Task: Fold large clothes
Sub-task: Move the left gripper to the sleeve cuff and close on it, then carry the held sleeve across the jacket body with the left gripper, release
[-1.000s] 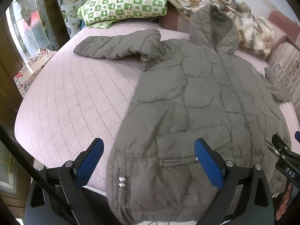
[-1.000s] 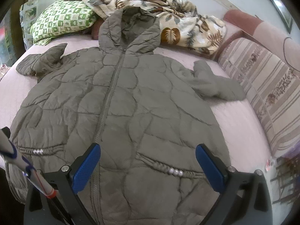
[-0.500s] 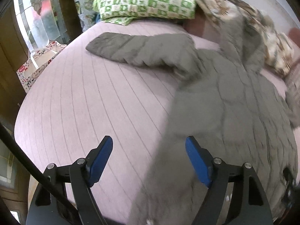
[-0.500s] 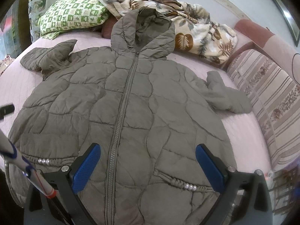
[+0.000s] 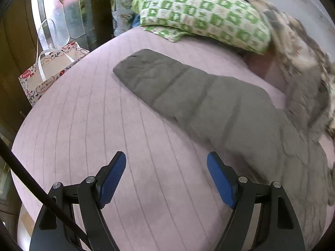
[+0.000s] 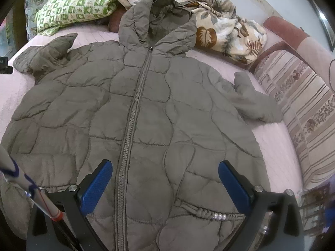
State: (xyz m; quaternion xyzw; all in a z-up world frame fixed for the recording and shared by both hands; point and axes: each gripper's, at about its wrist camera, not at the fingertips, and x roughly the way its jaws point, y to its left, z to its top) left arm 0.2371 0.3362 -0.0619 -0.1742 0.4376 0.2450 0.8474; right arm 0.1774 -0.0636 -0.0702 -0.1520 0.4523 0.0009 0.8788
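A grey-green quilted hooded jacket point(image 6: 178, 115) lies flat and zipped on the pink bed point(image 5: 83, 136), hood point(image 6: 159, 21) toward the pillows. Its left sleeve point(image 5: 188, 92) stretches out straight across the cover, with the cuff toward the bed's left side. The right sleeve point(image 6: 251, 102) is bent near the striped cushion. My left gripper point(image 5: 166, 159) hovers open over bare bed cover just short of the left sleeve, with nothing between its fingers. My right gripper point(image 6: 165, 165) is open above the jacket's lower front, straddling the zip and touching no fabric.
A green-checked pillow point(image 5: 205, 14) and a crumpled leaf-print blanket point(image 6: 226, 27) lie at the head of the bed. A striped cushion point(image 6: 303, 108) runs along the right side. A patterned gift bag point(image 5: 46, 73) stands off the bed's left edge by a window.
The left gripper has swung left from the jacket's hem to the outstretched sleeve, and its jaws have narrowed a little. The right gripper has crept forward over the jacket front.
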